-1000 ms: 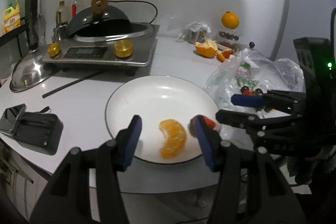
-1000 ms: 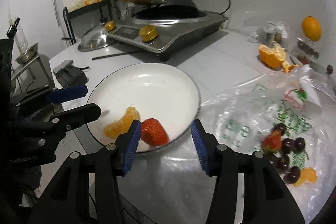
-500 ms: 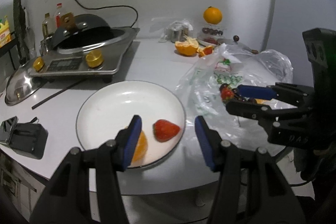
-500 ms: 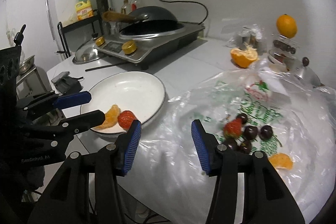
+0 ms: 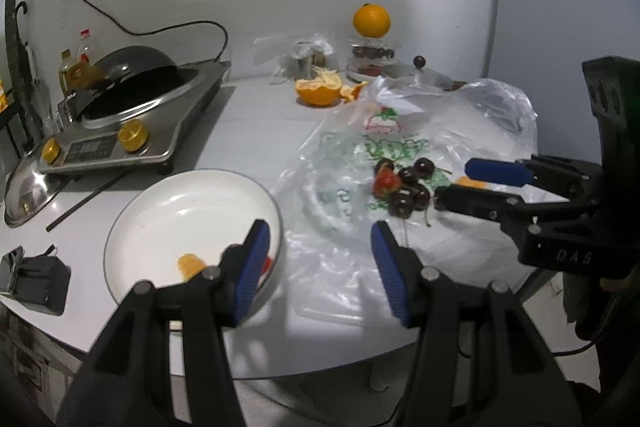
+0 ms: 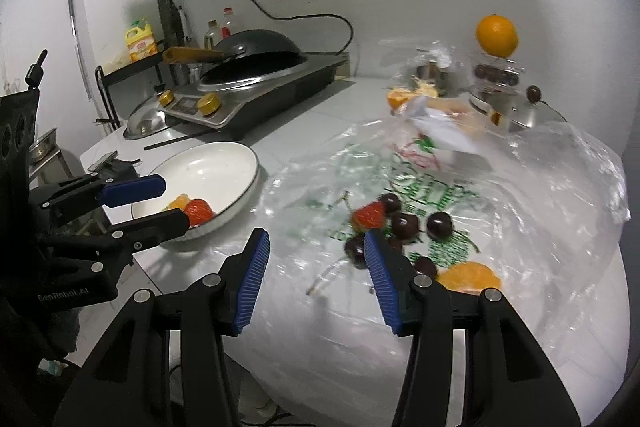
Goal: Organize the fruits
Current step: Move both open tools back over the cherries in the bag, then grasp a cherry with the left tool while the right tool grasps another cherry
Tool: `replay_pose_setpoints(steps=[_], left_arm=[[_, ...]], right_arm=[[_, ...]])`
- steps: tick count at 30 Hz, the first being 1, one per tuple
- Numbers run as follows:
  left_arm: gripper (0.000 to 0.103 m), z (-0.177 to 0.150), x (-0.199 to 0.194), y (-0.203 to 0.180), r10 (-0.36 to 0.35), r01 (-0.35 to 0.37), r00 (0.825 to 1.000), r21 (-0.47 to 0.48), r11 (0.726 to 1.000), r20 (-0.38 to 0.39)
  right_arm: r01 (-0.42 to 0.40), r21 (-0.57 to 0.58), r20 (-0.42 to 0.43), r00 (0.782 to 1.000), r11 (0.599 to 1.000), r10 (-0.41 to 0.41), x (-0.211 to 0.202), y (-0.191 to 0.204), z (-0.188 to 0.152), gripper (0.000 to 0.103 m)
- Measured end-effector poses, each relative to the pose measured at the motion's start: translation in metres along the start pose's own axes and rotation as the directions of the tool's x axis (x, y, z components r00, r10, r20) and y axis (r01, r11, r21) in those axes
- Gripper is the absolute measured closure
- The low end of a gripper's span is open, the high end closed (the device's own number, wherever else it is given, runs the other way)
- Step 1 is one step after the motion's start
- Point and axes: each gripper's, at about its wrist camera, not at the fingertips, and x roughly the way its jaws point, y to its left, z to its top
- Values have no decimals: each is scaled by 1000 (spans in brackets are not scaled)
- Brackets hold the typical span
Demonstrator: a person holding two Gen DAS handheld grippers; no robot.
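Partly hidden behind my left gripper (image 5: 316, 267), the strawberry (image 6: 198, 211) and orange segment (image 5: 190, 265) lie in the white plate (image 5: 160, 215) at the counter's front edge. Both that gripper and my right gripper (image 6: 316, 279) stand open, holding nothing. Blurred cherries (image 6: 440, 225) sit on the plastic bag (image 6: 540, 187).

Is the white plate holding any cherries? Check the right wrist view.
No: the white plate holds only an orange segment and a strawberry; the cherries lie on the plastic bag.
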Motion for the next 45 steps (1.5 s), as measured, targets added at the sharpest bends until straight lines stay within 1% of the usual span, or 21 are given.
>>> replay_pose_setpoints(steps=[7, 16, 23, 31, 35, 39, 43, 45], left_arm=[[49, 5, 6, -24, -5, 5, 1000, 34, 999, -8], [49, 10, 14, -52, -6, 8, 1000, 70, 997, -27], [49, 11, 29, -68, -14, 19, 998, 85, 996, -56], [49, 10, 50, -72, -15, 22, 995, 74, 997, -98], [49, 10, 62, -70, -17, 24, 993, 60, 998, -116], [49, 11, 73, -68, -20, 26, 992, 45, 999, -128], [49, 11, 85, -66, -22, 26, 990, 28, 999, -140], [49, 11, 91, -64, -23, 26, 989, 18, 999, -148]], right_arm=[[9, 19, 15, 1000, 1000, -10, -10, -24, -8, 51], [2, 45, 20, 1000, 999, -3, -17, -46, -19, 51], [1, 41, 4, 1000, 999, -1, -15, -58, -27, 51], [-3, 16, -46, 999, 1000, 4, 5, -64, -29, 51], [19, -40, -73, 997, 999, -22, 18, -65, -25, 51], [19, -99, -104, 994, 995, -30, 30, -64, -21, 52], [19, -181, -146, 988, 983, -46, 46, -61, -21, 62], [12, -215, -162, 986, 977, -48, 52, -59, -21, 65]])
